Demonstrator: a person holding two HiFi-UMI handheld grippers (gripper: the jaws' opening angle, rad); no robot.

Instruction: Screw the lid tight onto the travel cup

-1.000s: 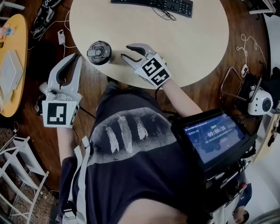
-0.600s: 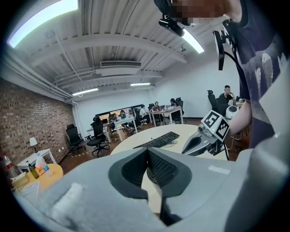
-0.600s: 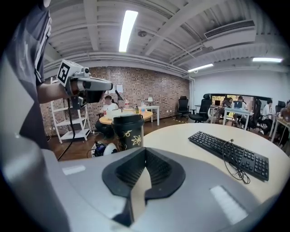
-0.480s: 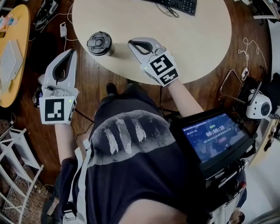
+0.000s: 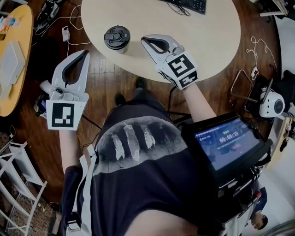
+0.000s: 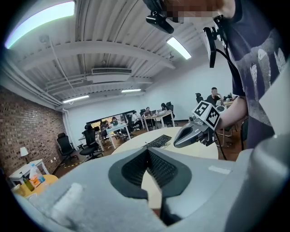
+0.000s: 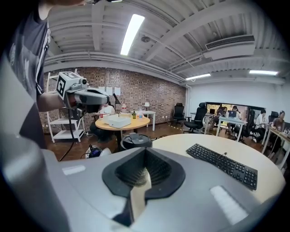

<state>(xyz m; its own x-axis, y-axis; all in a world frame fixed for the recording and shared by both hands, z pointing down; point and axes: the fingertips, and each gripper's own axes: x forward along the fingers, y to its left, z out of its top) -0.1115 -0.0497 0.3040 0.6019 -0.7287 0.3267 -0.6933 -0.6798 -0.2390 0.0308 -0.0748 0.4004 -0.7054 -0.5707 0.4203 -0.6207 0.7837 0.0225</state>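
Note:
The travel cup (image 5: pixel 116 38), dark with a black flip lid on top, stands near the front edge of the round beige table (image 5: pixel 207 41). My right gripper (image 5: pixel 144 39) hovers just right of the cup, jaws shut with nothing between them, apart from the cup. My left gripper (image 5: pixel 86 52) hangs over the wooden floor left of the table, also shut and empty. In the right gripper view the cup's lid (image 7: pixel 136 140) shows beyond my closed right gripper (image 7: pixel 145 151), with the left gripper (image 7: pixel 88 96) further left. The left gripper view shows its own closed left gripper (image 6: pixel 147 150) and the right gripper (image 6: pixel 195 131).
A black keyboard (image 5: pixel 184 4) lies at the table's far side. A screen on a stand (image 5: pixel 228 143) sits at my right. A yellow round table (image 5: pixel 11 64) is at the left, with cables on the floor (image 5: pixel 64 27). People sit at desks in the background.
The right gripper's jaws, open beside the cup a second ago, have shut empty, and that gripper has risen. The left gripper has shifted a little toward the table.

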